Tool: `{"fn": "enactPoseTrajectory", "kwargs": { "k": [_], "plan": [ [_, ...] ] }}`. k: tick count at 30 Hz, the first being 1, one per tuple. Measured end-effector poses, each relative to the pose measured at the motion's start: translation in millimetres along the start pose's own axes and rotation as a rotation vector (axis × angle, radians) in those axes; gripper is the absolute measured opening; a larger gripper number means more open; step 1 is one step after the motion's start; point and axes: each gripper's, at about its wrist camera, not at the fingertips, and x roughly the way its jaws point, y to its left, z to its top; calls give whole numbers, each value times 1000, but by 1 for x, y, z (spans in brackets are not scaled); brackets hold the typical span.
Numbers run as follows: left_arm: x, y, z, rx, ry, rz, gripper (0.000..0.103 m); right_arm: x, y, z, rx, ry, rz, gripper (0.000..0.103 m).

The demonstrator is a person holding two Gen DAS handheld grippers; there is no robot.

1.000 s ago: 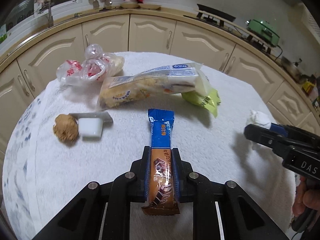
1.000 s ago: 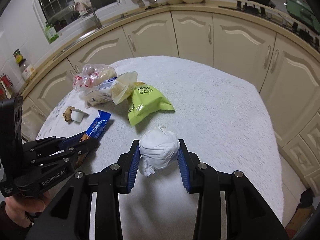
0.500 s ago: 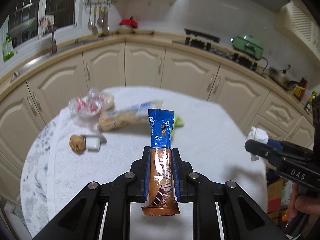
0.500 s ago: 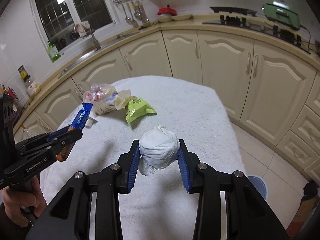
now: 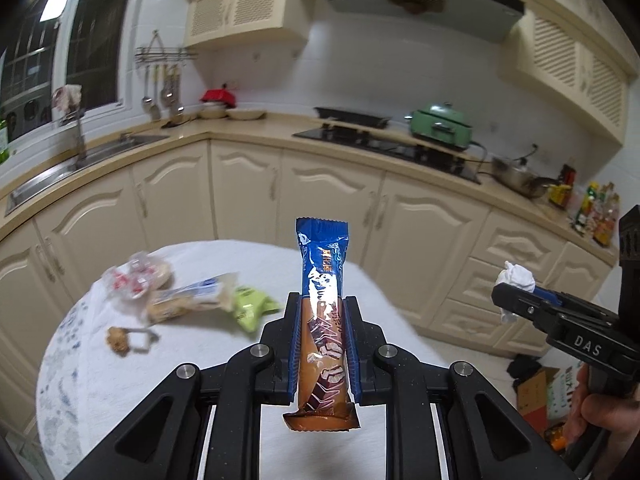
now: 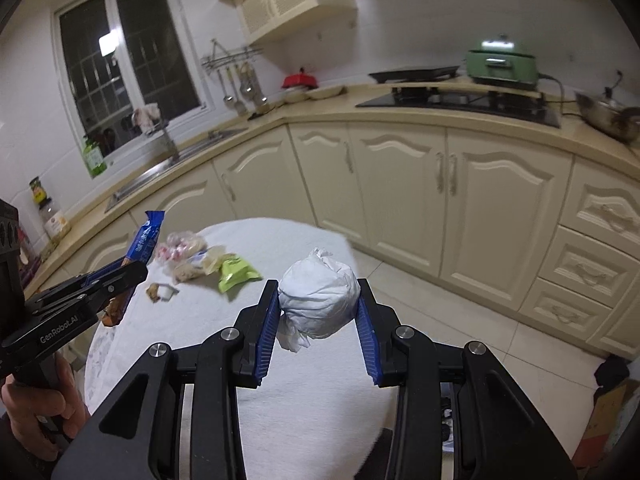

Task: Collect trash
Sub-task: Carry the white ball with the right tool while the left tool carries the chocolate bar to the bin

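The left gripper (image 5: pixel 322 320), black with blue-padded fingers (image 5: pixel 293 344), is held up in the air, its jaws clamped on the lower half of a long blue-and-brown snack wrapper (image 5: pixel 323 320) that stands upright between them. The right gripper (image 6: pixel 318 304), of the same make, is raised beside it, jaws pressed on a crumpled white paper ball (image 6: pixel 318 300). A bare hand (image 6: pixel 38 404) grips the left handle.

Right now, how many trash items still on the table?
5: clear red-print bag at the far left, long bread bag beside it, green packet to its right, brown lump touching small white cup nearer. More may be hidden.
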Motion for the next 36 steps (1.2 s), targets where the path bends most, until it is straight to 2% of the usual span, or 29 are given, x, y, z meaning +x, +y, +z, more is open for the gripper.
{"fn": "enactPoseTrajectory", "kwargs": {
  "k": [8, 16, 25, 35, 36],
  "plan": [
    [16, -63, 12, 58, -24, -127, 15, -46, -67, -1, 91, -52, -127, 37],
    [57, -110, 18, 113, -2, -254, 16, -77, -139, -12, 185, -70, -267, 37],
    [143, -157, 17, 157, 155, -371, 16, -69, -206, -39, 293, -7, -335, 37],
    [271, -205, 10, 162, 437, -405, 16, -12, -262, -76, 396, 122, -320, 37],
    [288, -216, 19, 162, 464, -405, 16, -3, -267, -81, 412, 139, -311, 37]
  ]
}}
